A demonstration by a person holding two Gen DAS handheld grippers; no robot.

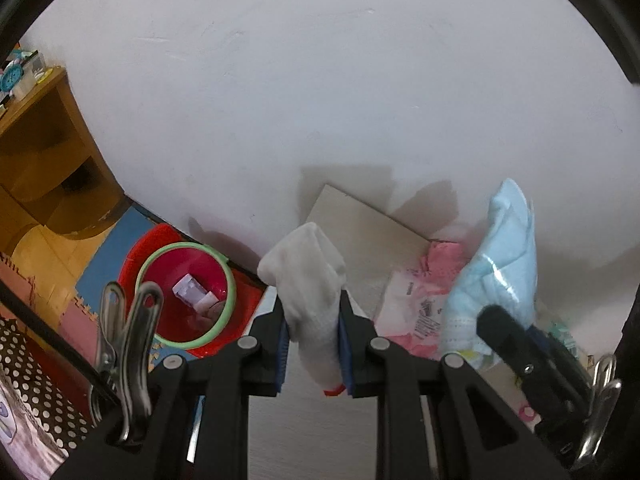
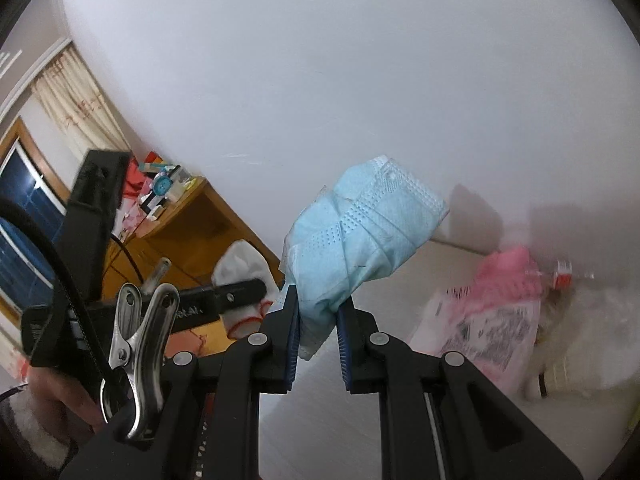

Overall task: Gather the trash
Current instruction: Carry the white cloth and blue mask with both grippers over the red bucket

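My left gripper (image 1: 313, 322) is shut on a white sock-like cloth (image 1: 310, 280) with a red thread at its lower end. Below and to its left stands a red bin (image 1: 184, 292) with a green rim, holding a few scraps. My right gripper (image 2: 317, 316) is shut on a crumpled light-blue face mask (image 2: 356, 236), which also shows at the right of the left wrist view as the blue mask (image 1: 500, 260). The white cloth (image 2: 240, 272) and the left gripper's black body appear at the left of the right wrist view.
Pink-and-white plastic packaging (image 1: 420, 296) and a grey board (image 1: 360, 224) lie against the white wall. A small bottle (image 2: 562, 274) lies behind the pink packaging (image 2: 496, 304). A wooden desk (image 1: 44, 152) with clutter stands left. Coloured foam mats (image 1: 92, 268) cover the floor.
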